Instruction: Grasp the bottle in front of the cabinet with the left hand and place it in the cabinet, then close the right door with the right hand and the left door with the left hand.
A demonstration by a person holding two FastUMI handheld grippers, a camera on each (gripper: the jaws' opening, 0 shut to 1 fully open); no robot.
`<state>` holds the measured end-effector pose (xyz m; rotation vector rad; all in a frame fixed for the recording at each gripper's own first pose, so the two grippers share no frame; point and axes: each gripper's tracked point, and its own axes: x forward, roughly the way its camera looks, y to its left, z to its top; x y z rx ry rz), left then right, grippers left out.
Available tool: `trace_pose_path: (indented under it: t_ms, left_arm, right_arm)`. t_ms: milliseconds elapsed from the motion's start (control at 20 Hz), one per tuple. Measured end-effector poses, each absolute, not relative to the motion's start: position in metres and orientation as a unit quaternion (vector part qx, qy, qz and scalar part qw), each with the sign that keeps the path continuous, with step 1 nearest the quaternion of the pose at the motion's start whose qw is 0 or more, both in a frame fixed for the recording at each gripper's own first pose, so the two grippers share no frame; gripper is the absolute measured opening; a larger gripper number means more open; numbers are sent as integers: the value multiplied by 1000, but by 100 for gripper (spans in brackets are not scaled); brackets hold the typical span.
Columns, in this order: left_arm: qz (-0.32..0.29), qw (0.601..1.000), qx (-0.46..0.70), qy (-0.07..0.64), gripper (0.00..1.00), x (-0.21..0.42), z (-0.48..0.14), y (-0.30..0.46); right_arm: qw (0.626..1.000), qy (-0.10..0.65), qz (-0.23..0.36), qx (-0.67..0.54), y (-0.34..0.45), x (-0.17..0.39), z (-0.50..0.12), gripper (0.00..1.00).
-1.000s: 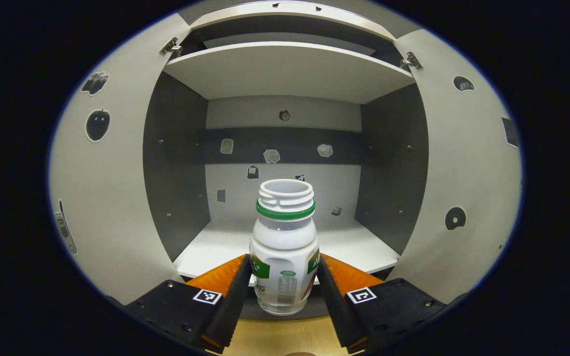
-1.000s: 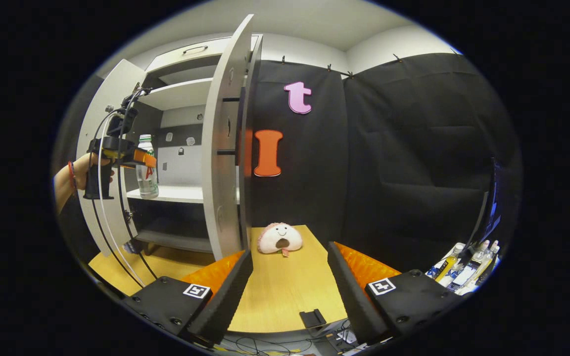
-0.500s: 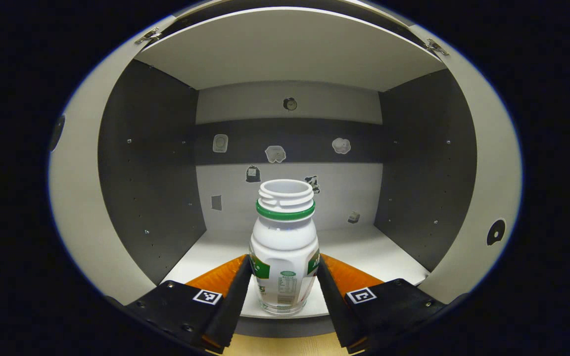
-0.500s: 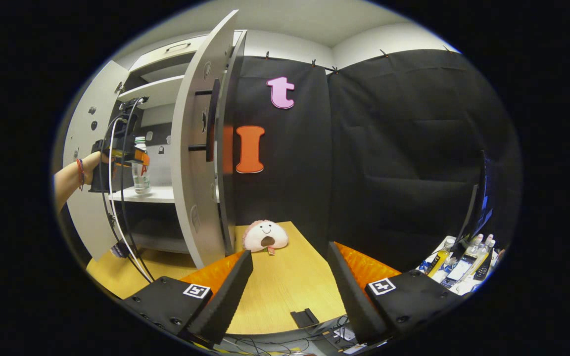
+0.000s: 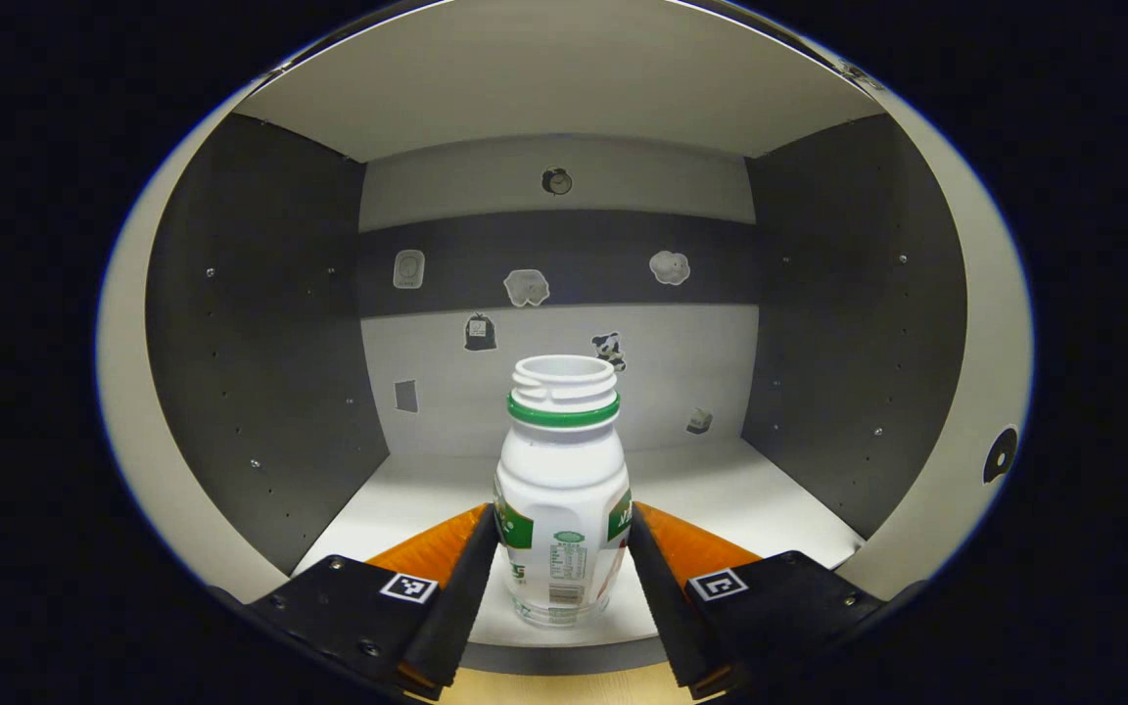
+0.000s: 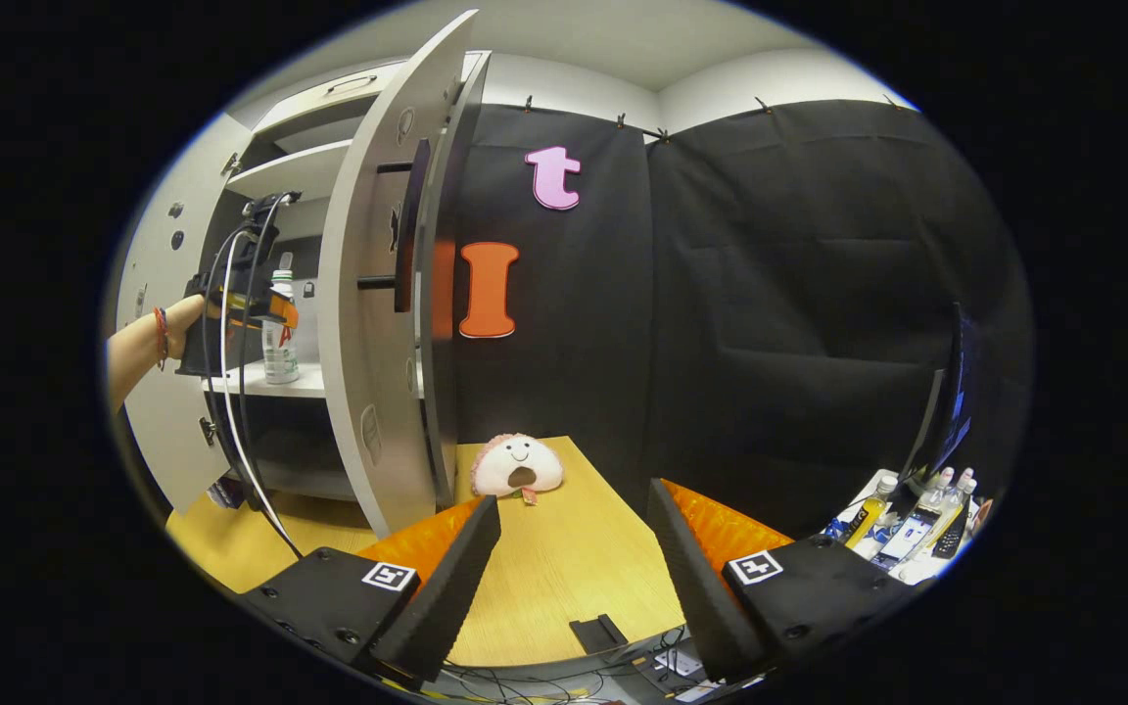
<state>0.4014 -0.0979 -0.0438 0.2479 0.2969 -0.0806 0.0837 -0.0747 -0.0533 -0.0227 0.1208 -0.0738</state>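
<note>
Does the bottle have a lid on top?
No, the bottle has an open white threaded neck with a green ring and no lid.

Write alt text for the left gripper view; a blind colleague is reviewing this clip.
The left gripper is shut on a capless white bottle with a green neck ring, held upright over the front of a white cabinet shelf. Dark grey side walls frame the compartment, and small stickers dot its back panel.
</note>
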Motion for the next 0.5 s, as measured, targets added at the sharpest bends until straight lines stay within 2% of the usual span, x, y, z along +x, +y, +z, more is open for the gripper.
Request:
trace_pose_path:
  t_ms: [100, 150, 200, 250, 350, 400, 450, 500]
  left_arm:
    - [-36, 981, 122, 148, 79, 401, -44, -96]
    - [-35, 981, 119, 149, 79, 400, -45, -95]
    - [-34, 981, 118, 148, 82, 400, -44, -93]
    - [-32, 982, 117, 147, 83, 400, -44, -91]
    - [-27, 982, 115, 145, 89, 398, -44, -86]
    - [-26, 983, 112, 143, 94, 396, -44, -85]
    - [-24, 984, 108, 142, 95, 393, -43, -84]
    - [-22, 984, 102, 142, 95, 390, -43, -82]
  right_arm:
    - [998, 60, -35, -10, -72, 87, -53, 100]
    - [998, 60, -33, -10, -71, 87, -53, 94]
    - [998, 60, -32, -10, -71, 90, -52, 94]
    - [998, 60, -31, -11, -70, 91, -52, 100]
    - [998, 62, -30, -12, -70, 93, -54, 100]
    - [998, 62, -28, -12, -69, 94, -53, 94]
    - [998, 62, -27, -12, -69, 94, -53, 94]
    - [998, 61, -25, -12, -67, 95, -53, 100]
